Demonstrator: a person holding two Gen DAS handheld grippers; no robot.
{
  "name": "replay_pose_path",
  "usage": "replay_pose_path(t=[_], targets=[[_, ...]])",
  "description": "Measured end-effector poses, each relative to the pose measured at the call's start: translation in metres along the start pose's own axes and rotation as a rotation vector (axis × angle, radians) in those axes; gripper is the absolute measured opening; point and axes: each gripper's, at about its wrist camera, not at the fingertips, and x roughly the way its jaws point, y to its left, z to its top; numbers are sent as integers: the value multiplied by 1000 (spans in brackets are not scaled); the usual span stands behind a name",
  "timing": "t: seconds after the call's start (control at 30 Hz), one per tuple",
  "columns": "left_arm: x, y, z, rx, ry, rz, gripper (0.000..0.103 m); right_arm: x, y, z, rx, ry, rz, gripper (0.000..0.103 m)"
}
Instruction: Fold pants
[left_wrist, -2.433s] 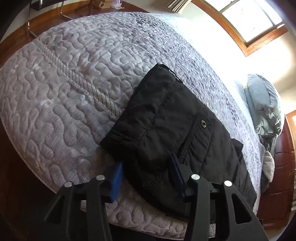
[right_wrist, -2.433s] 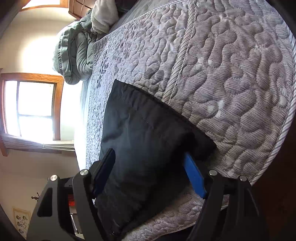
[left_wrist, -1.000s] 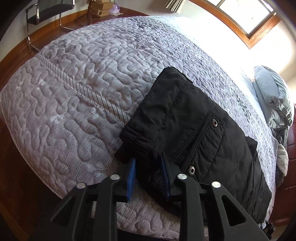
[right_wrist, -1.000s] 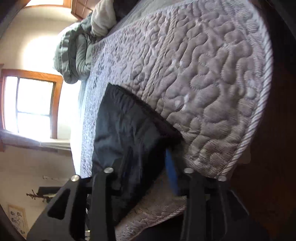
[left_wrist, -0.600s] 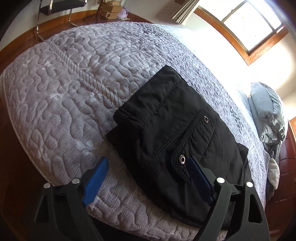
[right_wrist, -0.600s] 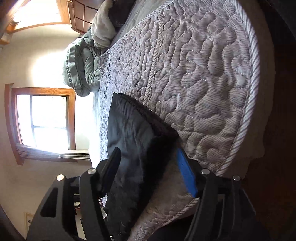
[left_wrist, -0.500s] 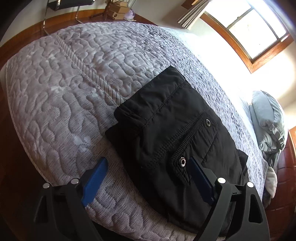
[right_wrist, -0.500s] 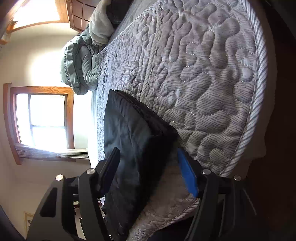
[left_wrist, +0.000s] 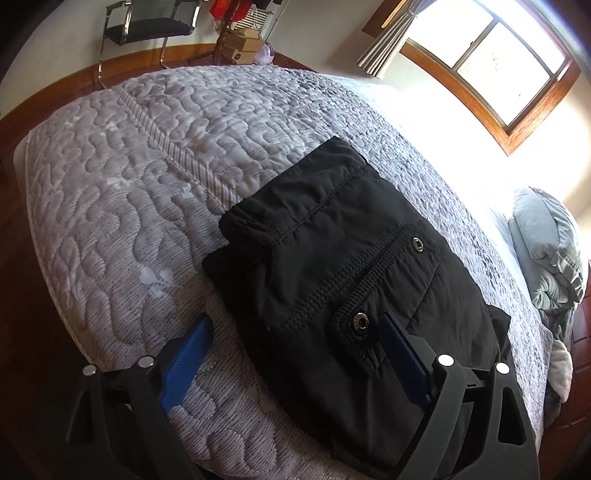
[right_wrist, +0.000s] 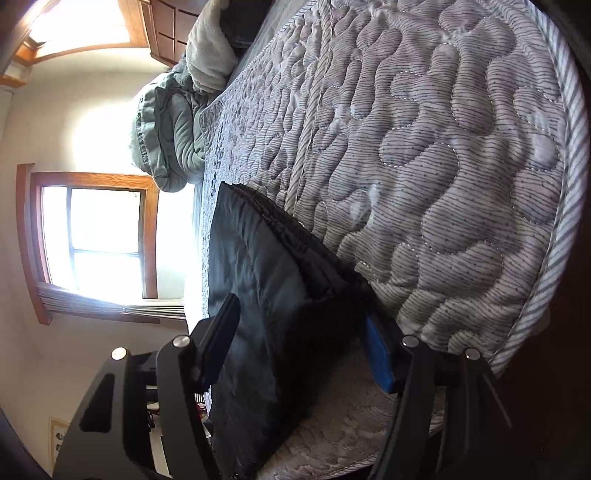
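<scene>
The black pants (left_wrist: 332, 266) lie folded in a compact stack near the edge of the grey quilted bed (left_wrist: 129, 166). A pocket flap with metal snaps faces up. My left gripper (left_wrist: 295, 350) is open just above the near edge of the stack and holds nothing. In the right wrist view the pants (right_wrist: 258, 295) appear as a dark folded slab. My right gripper (right_wrist: 303, 332) is open around its near corner, with one blue pad (right_wrist: 376, 354) by the quilt, and grips nothing.
A rumpled grey-green duvet (left_wrist: 546, 251) and a white blanket lie at the head of the bed. A window (left_wrist: 491, 62), a black chair (left_wrist: 147, 26) and boxes stand beyond the bed. The quilt's striped edge (right_wrist: 554, 221) drops to the wooden floor.
Both grippers, shut on the pants' edge a second ago, have opened and let go. Both have drawn back a little and the folded stack lies still.
</scene>
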Motion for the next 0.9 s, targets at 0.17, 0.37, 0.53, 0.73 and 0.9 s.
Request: replay_pose_path(t=[0.17,0.37,0.53,0.73,0.9], targets=[[3,-5,-2,20,4,24,92,6,3,5,-9,3,-2,65],[3,-3,-3,12,5,14,93,7,9,6,-34,31,-12,26],[1,-4,-5,14,0,22,93,-1,37,3,-119,17,-40,19],[1,-3,-5,6,-1,15,93,-10,76,-4,-211,-4,-91,18],[-2,-1,-8,-5,-5,5,93,-15,105,-10,-267,-16,-121,18]])
